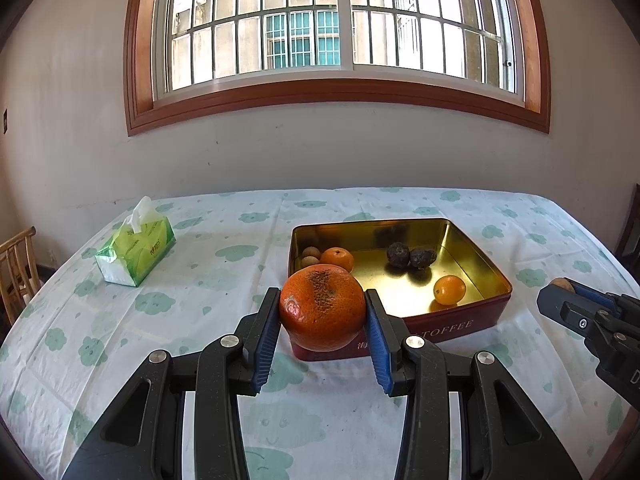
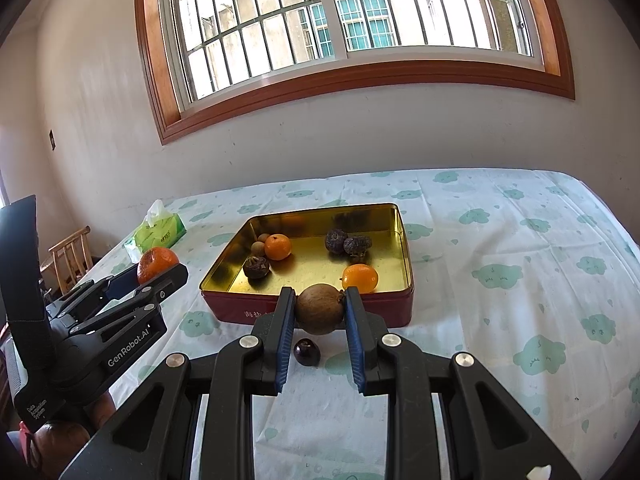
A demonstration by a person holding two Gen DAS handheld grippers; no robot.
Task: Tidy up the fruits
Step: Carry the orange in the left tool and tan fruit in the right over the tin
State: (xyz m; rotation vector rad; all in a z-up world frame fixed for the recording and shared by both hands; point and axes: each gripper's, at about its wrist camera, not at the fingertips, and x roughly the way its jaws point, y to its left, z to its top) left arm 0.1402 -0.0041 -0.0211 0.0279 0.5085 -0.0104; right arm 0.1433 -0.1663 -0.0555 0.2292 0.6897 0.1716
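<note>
My left gripper (image 1: pixel 322 312) is shut on a large orange (image 1: pixel 322 307) with a dark rough patch, held just in front of the near left corner of the red tin (image 1: pixel 460 322). My right gripper (image 2: pixel 320 309) is shut on a round brown fruit (image 2: pixel 320 308), held at the tin's near wall (image 2: pixel 240 308). Inside the gold-lined tin lie small oranges (image 2: pixel 360 278), dark wrinkled fruits (image 2: pixel 337 241) and small tan fruits (image 2: pixel 258 247). A dark purple fruit (image 2: pixel 307 352) lies on the cloth under the right gripper.
A green tissue pack (image 1: pixel 136 250) lies at the table's far left. The table has a white cloth with green clouds (image 2: pixel 540 280). A wooden chair (image 1: pixel 16 268) stands past the left edge. More brown fruit (image 2: pixel 60 438) shows at lower left in the right wrist view.
</note>
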